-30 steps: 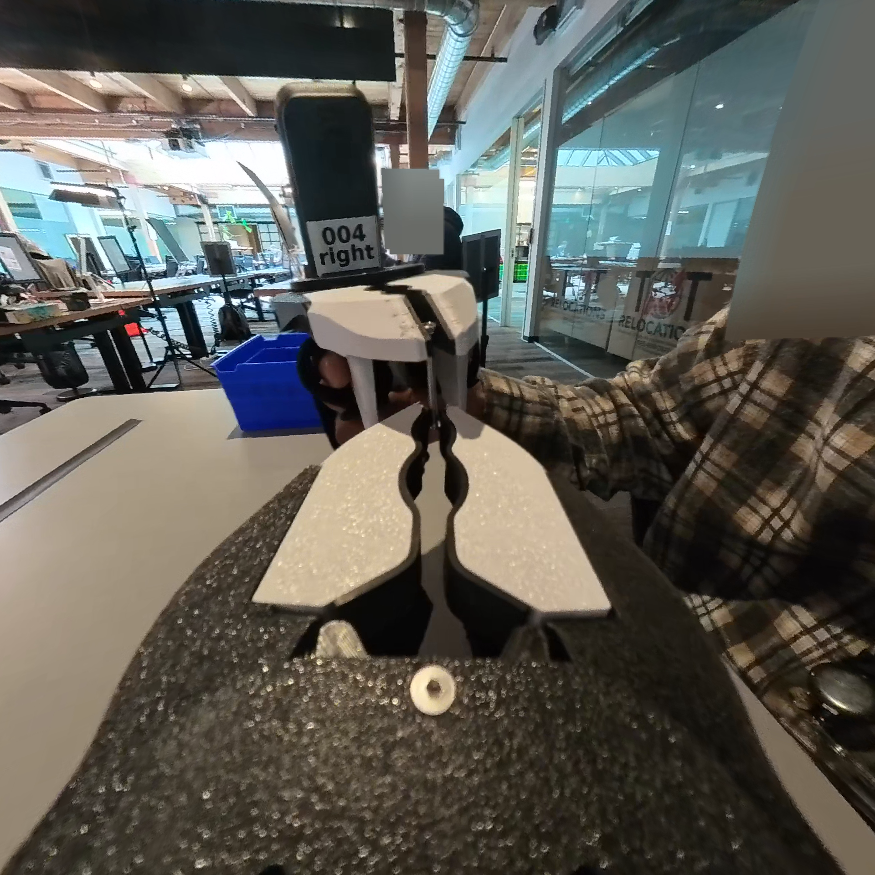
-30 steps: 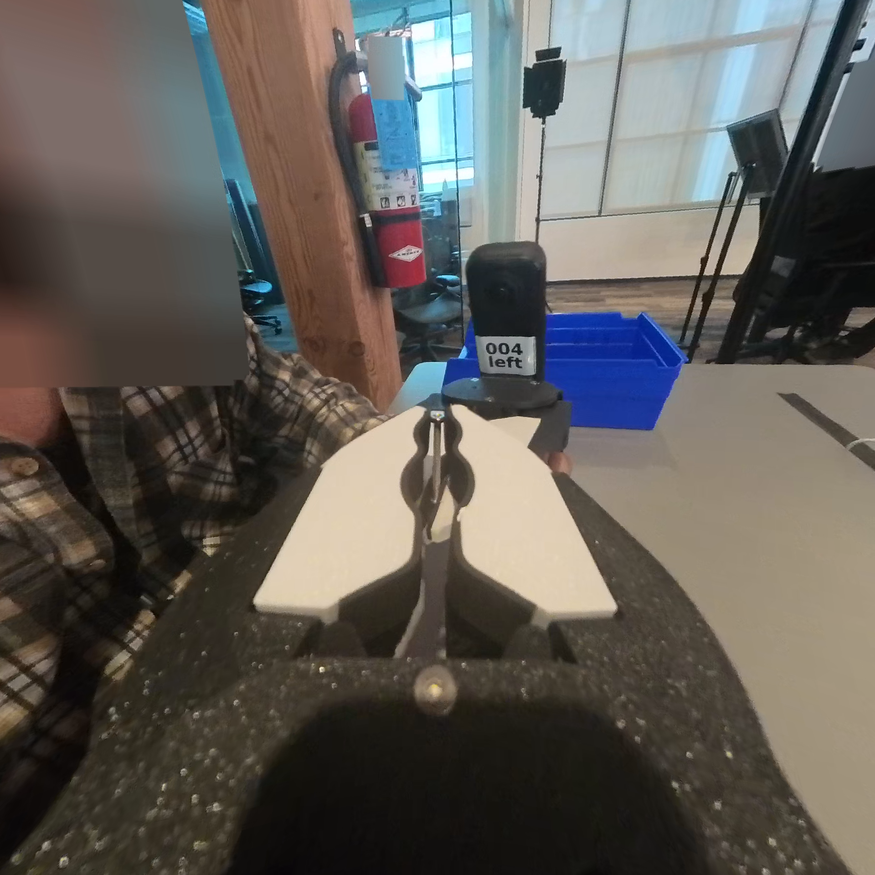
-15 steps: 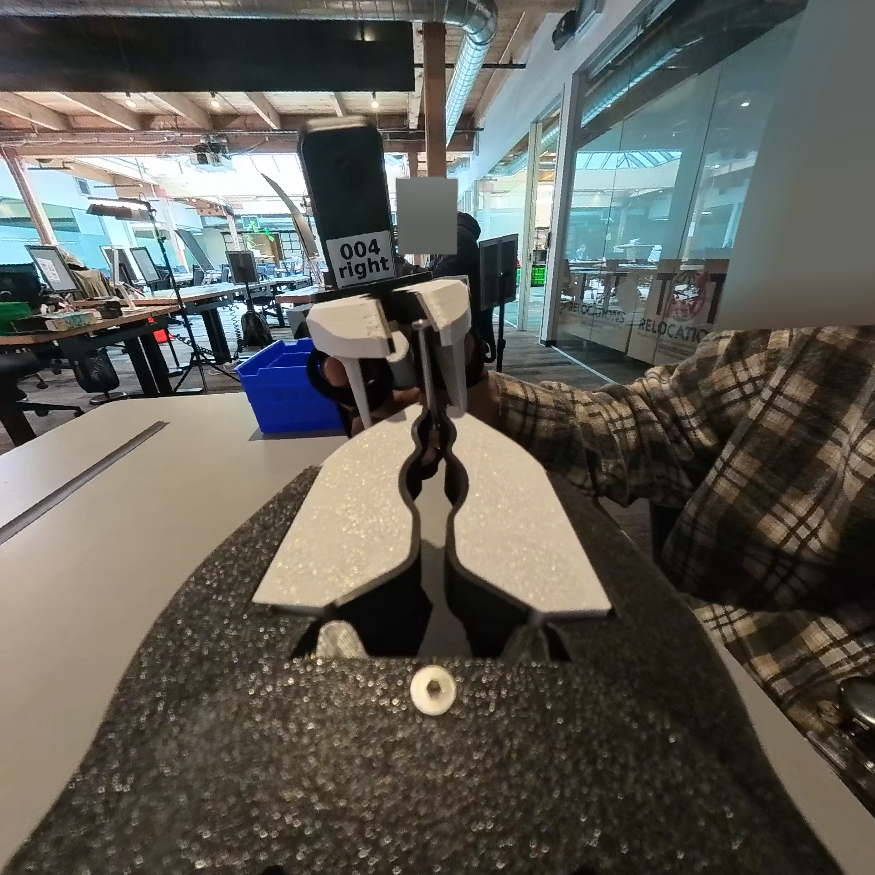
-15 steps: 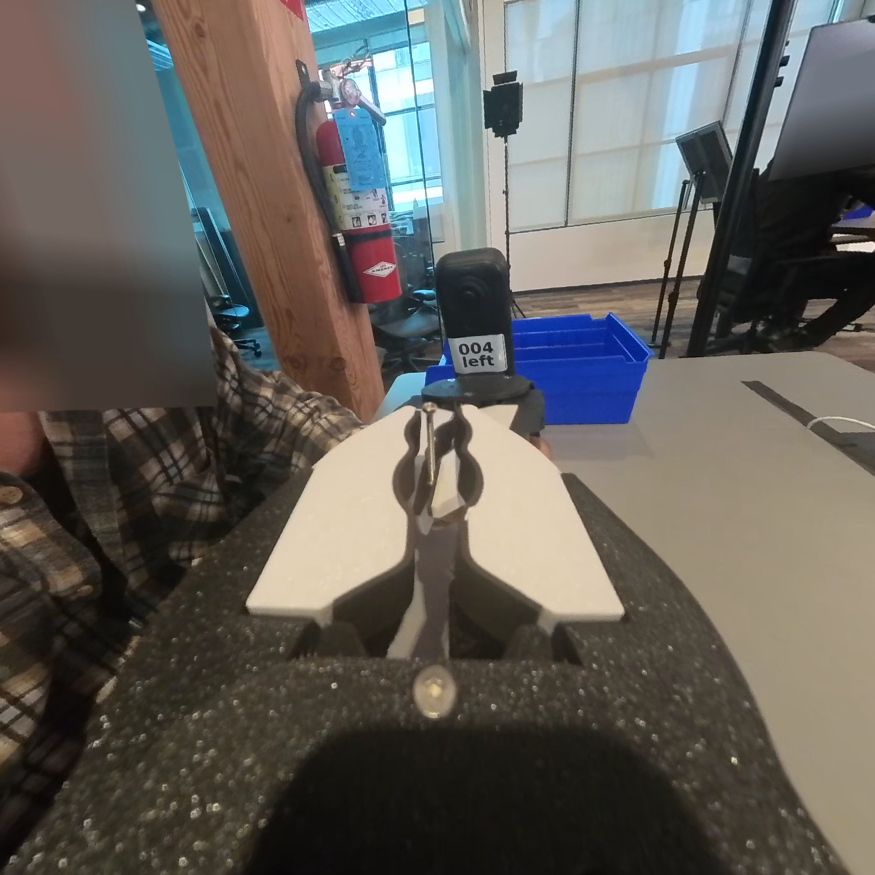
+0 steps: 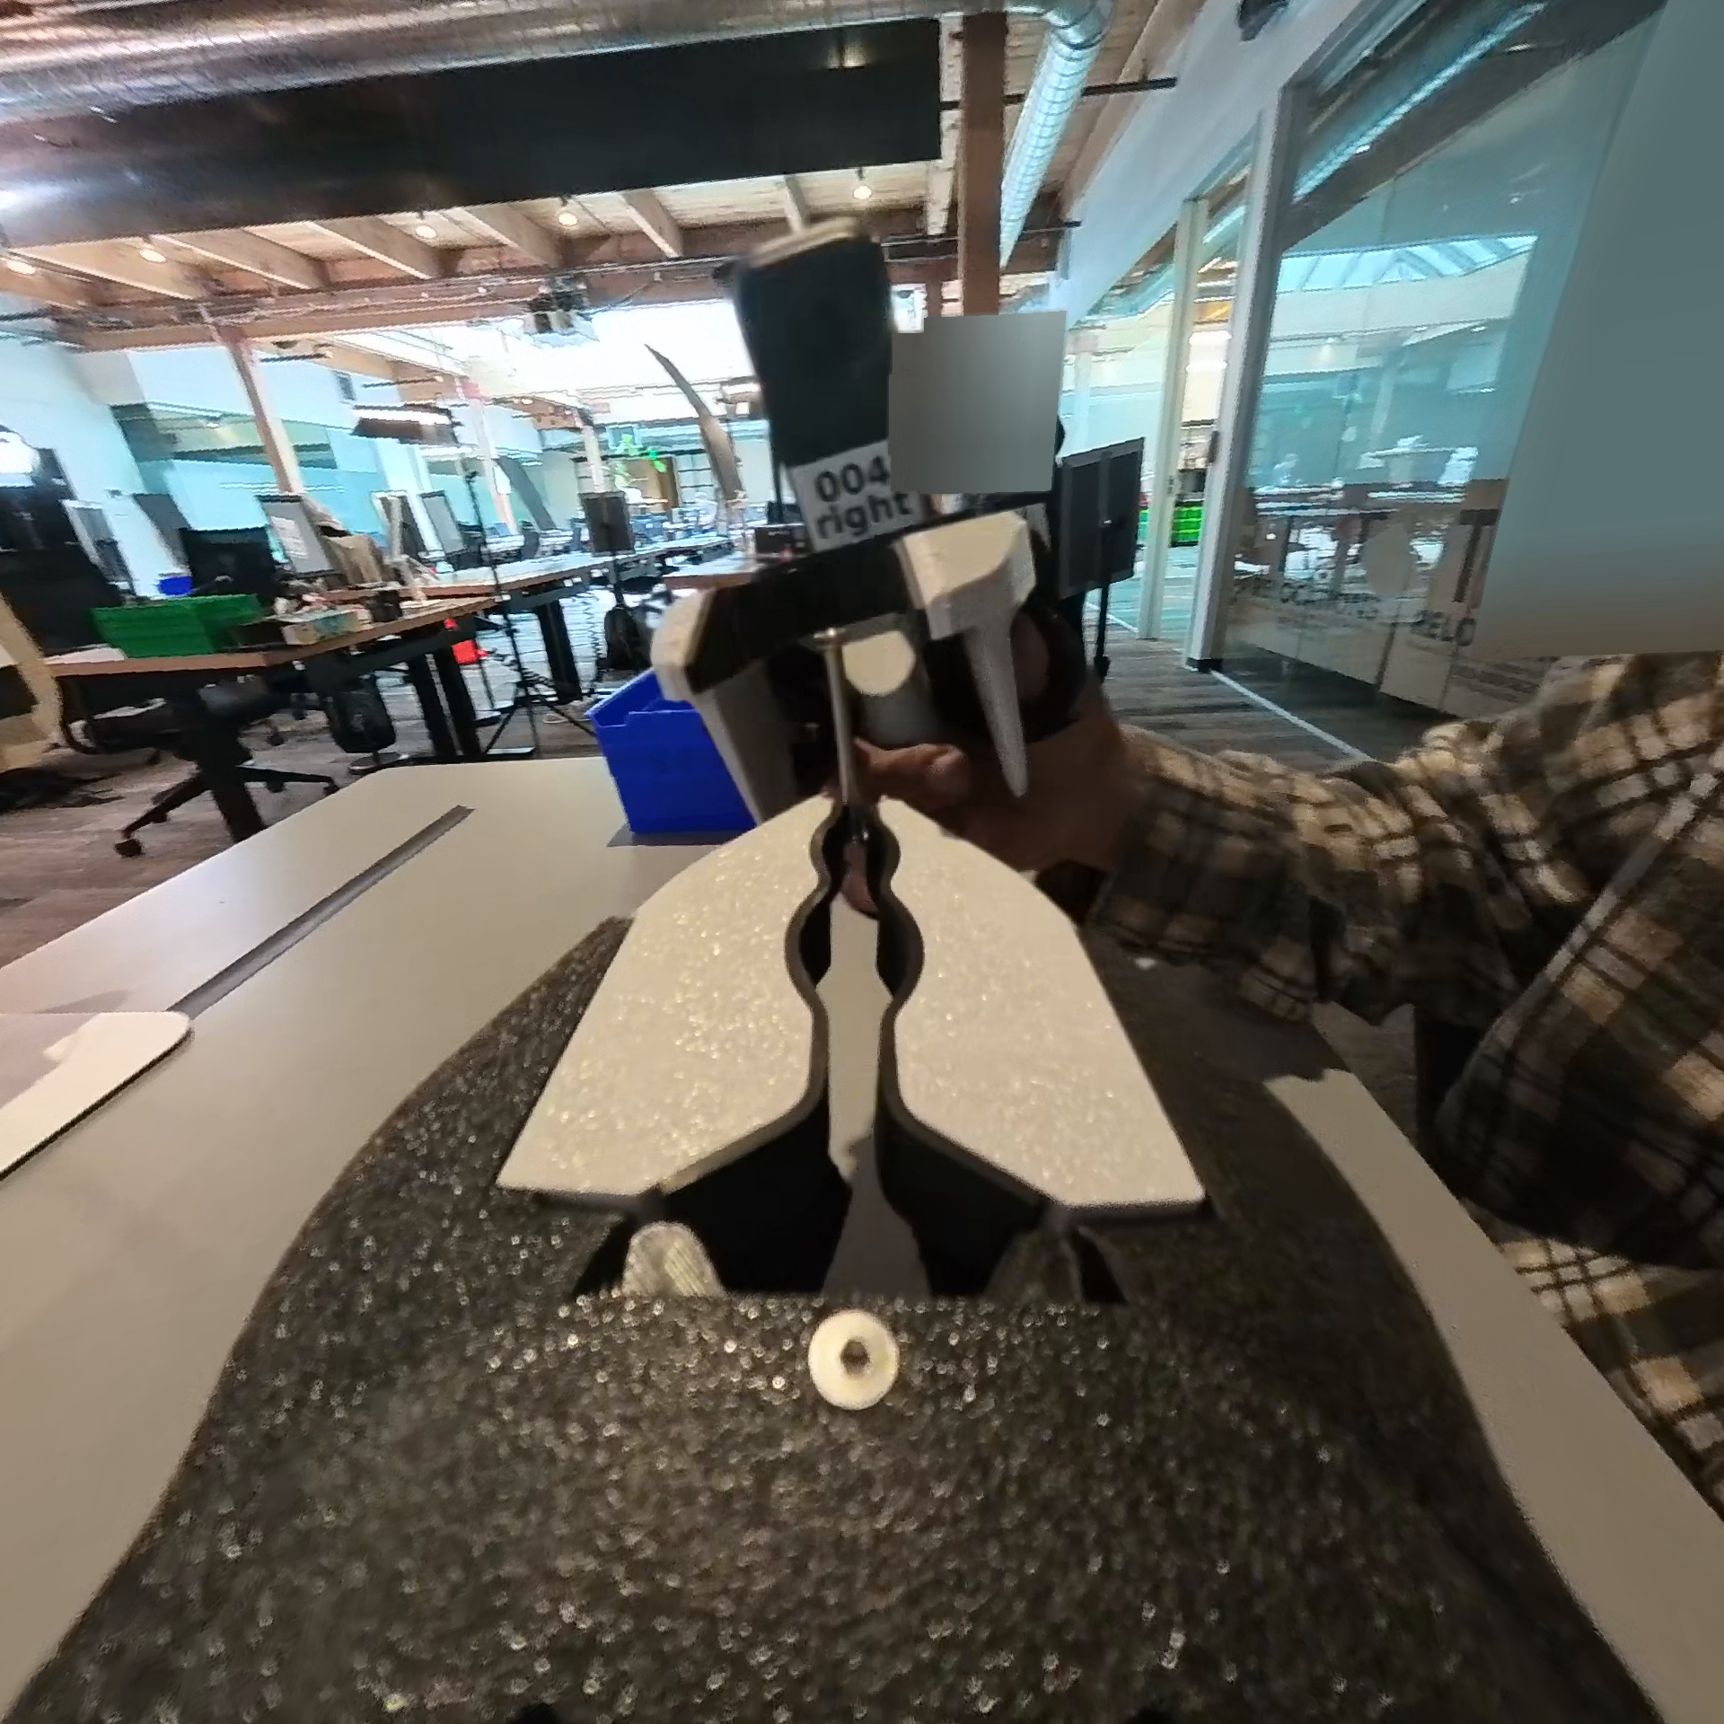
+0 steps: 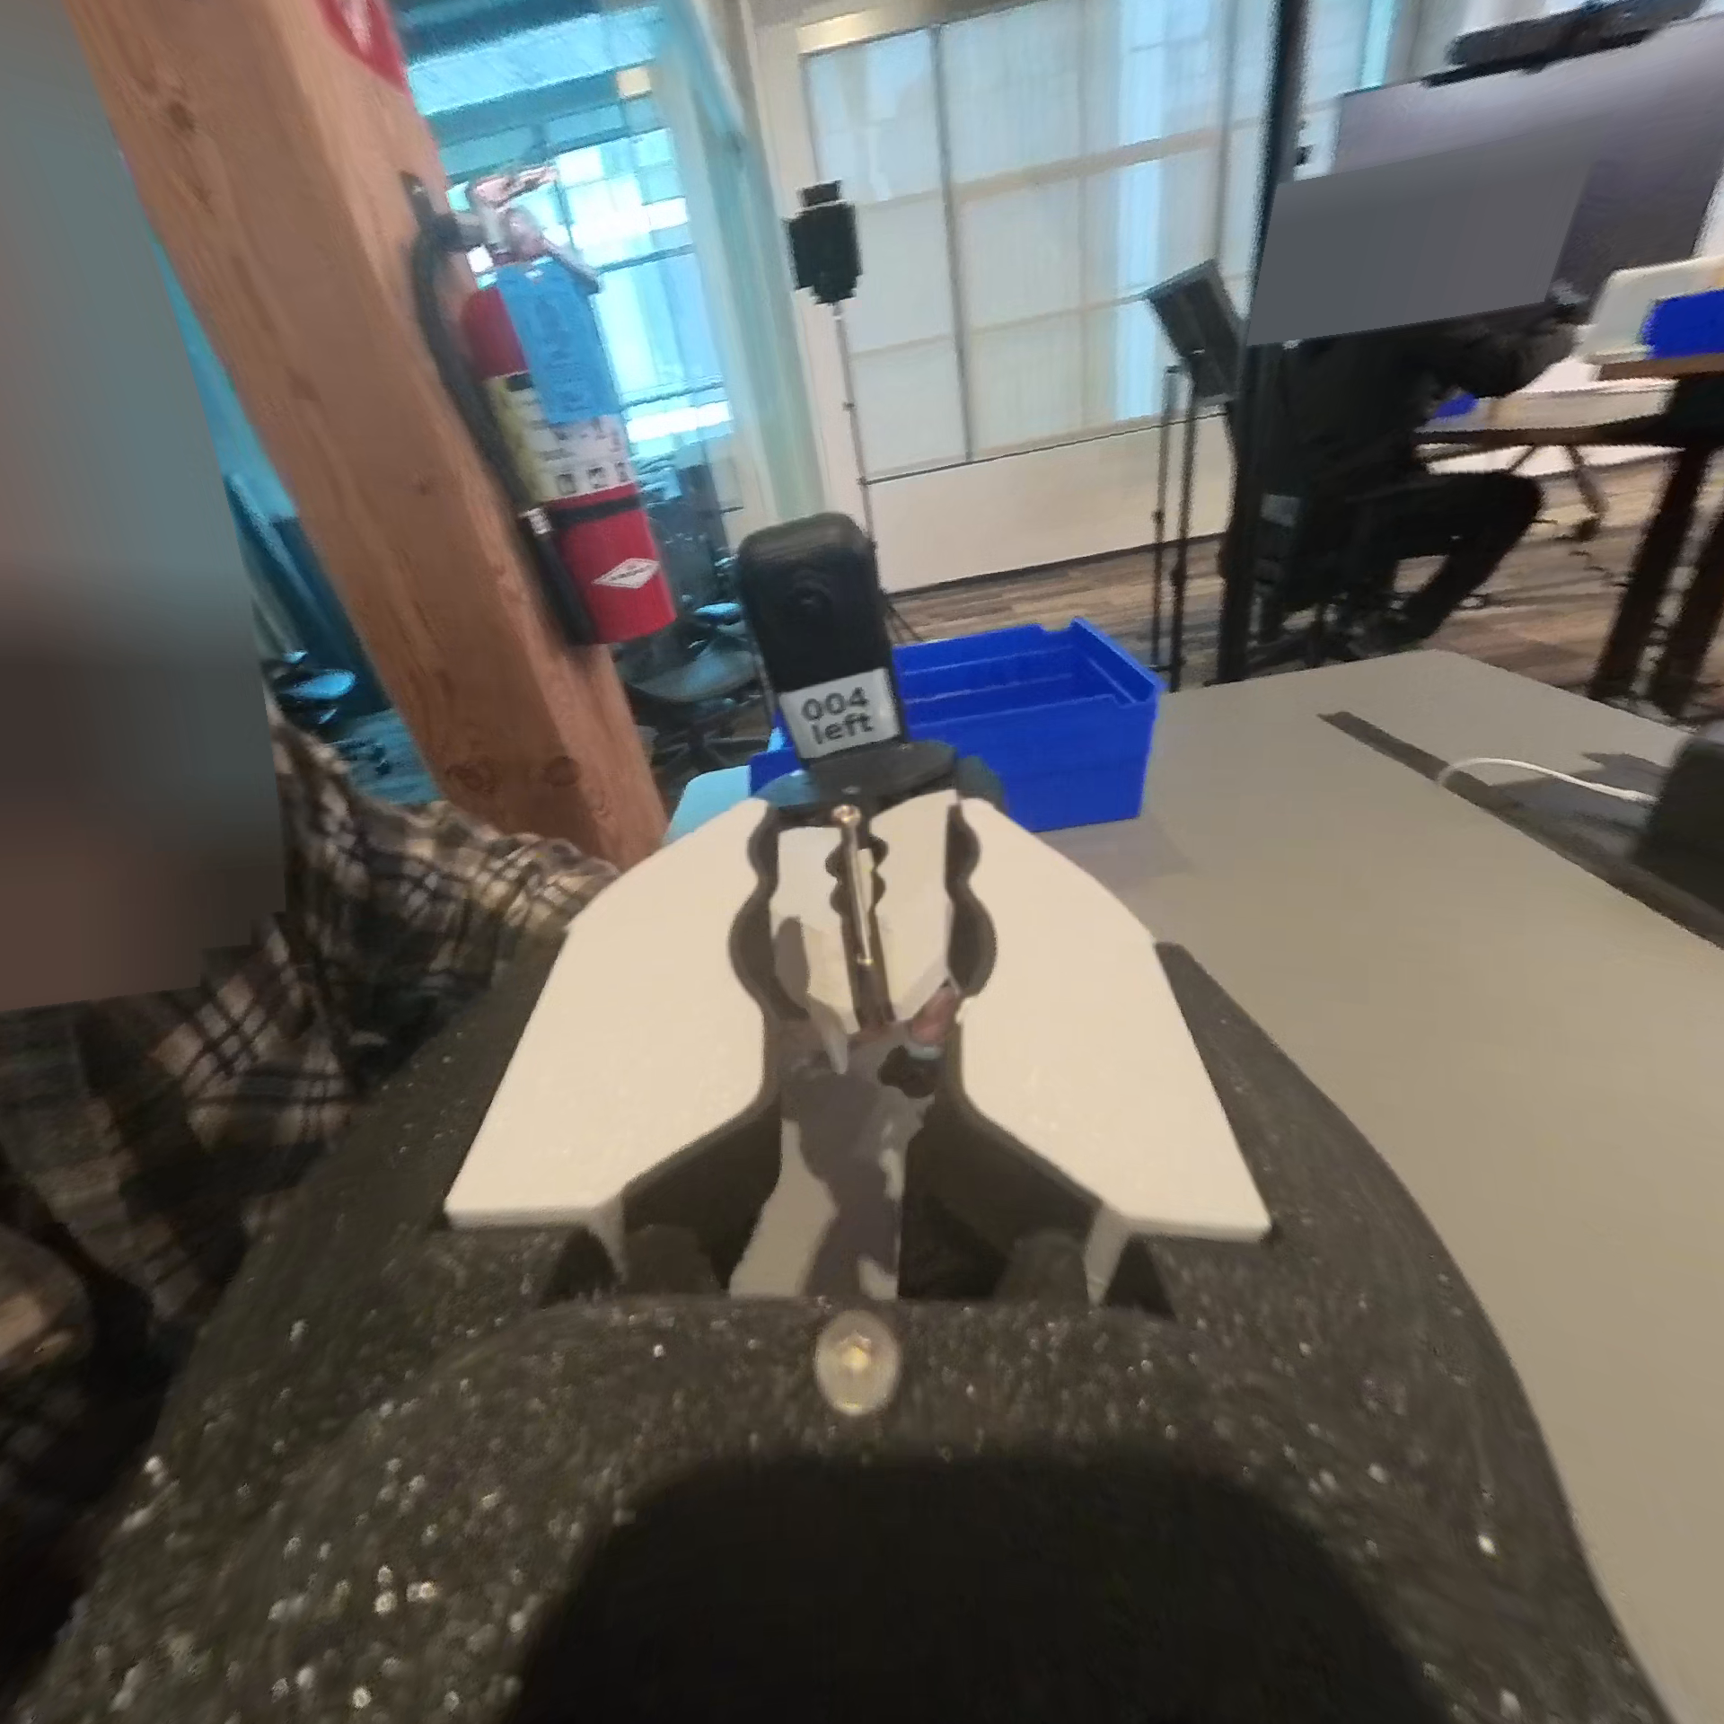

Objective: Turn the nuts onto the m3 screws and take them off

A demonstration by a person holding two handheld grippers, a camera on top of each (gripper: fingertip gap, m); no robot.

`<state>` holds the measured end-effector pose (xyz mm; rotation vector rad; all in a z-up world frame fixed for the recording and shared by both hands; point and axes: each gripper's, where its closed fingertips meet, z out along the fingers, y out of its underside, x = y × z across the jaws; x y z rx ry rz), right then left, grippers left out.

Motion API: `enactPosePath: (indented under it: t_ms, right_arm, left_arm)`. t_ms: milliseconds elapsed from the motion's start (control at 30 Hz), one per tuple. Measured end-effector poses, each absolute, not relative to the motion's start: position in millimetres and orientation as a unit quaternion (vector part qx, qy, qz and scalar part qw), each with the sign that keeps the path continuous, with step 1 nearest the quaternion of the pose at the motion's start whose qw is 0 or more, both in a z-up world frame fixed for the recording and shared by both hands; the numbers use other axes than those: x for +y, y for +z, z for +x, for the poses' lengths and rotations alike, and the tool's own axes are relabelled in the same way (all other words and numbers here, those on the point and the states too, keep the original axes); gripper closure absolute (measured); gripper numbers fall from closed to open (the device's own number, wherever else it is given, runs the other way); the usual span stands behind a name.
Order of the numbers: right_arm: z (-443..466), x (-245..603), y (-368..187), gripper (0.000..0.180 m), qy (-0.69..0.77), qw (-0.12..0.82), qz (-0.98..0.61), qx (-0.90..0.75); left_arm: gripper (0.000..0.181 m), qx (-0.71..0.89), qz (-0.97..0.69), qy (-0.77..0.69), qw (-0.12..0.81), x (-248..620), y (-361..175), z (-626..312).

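A long thin m3 screw [image 5: 840, 728] stands up from my left gripper [image 5: 851, 823], head on top. The left gripper is shut on the screw's lower end; a small dark bit shows at the pinch, and I cannot tell if it is a nut. My right gripper [image 5: 840, 672] faces it from behind, tilted, with its jaws wide apart on either side of the screw and not touching it. In the right wrist view the screw [image 6: 858, 896] stands in the gap of my open right gripper [image 6: 858, 819], with the left gripper [image 6: 877, 1019] holding it from the far side.
Both grippers hover over a grey table [image 5: 280, 933], which also shows in the right wrist view [image 6: 1399, 933]. A blue bin [image 5: 672, 756] [image 6: 1026, 728] stands at its far edge. A white pad [image 5: 65, 1073] lies at the left. A white cable and a dark object [image 6: 1679, 821] lie at the right. A plaid sleeve [image 5: 1399, 886] is close by. Both grippers' tips are close together, under 4 cm apart.
My right gripper was shut on the screw; it has opened and let go. The screw stays pinched in my left gripper. The right gripper has tilted and both views have shifted.
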<state>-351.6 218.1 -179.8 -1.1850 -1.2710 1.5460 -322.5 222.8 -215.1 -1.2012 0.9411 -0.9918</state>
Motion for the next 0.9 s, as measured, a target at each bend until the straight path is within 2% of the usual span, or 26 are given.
enactPosePath:
  t_ms: [167,333,567,900]
  right_arm:
    - [-352.3,238.8,-181.7,0.136,0.550,0.482,-0.538,-0.419]
    - [-356.0,243.4,-185.4,0.153,0.520,0.514,-0.577,-0.365]
    - [-369.0,234.6,-186.1,0.153,0.504,0.518,-0.577,-0.379]
    - [-370.9,231.3,-179.2,0.175,0.508,0.517,-0.562,-0.398]
  left_arm:
    - [0.177,0.381,-0.536,-0.405,0.635,233.3,-214.5,-330.5]
    - [0.177,0.372,-0.541,-0.398,0.641,236.4,-214.2,-333.3]
    - [0.177,0.370,-0.542,-0.396,0.642,236.8,-213.4,-334.4]
    - [0.177,0.375,-0.540,-0.395,0.642,235.3,-213.4,-333.8]
